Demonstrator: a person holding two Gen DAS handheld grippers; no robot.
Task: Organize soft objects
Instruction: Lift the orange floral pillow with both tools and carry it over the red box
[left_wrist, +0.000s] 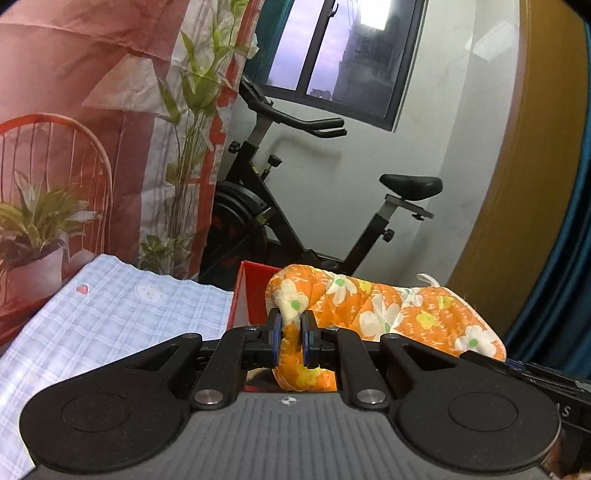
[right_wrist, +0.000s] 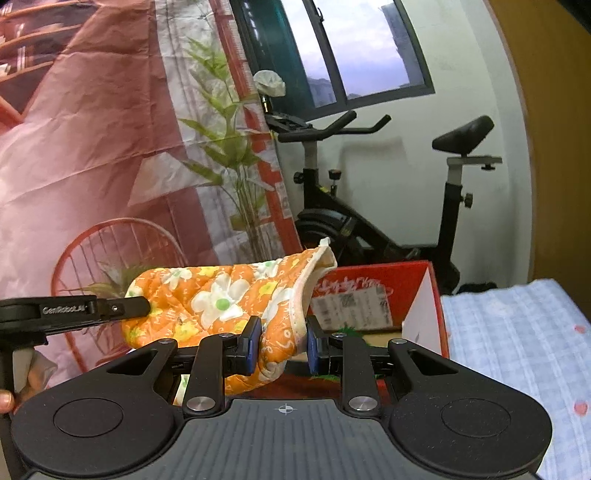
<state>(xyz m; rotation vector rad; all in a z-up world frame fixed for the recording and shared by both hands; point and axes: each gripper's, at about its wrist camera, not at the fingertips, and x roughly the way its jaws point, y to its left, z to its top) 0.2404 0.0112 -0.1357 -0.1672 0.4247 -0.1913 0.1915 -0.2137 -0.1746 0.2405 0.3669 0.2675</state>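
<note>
My left gripper (left_wrist: 291, 338) clenched on one end of the orange floral mitt (left_wrist: 373, 306), my right gripper (right_wrist: 281, 345) pinching its cuff end, mitt stretched between them above the red box (right_wrist: 373, 280), checked cloth (left_wrist: 110, 314) beside it, exercise bike (left_wrist: 314, 192) beyond.

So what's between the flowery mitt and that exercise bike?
An open red box sits just behind the mitt, in front of the bike. The right wrist view shows it best.
</note>
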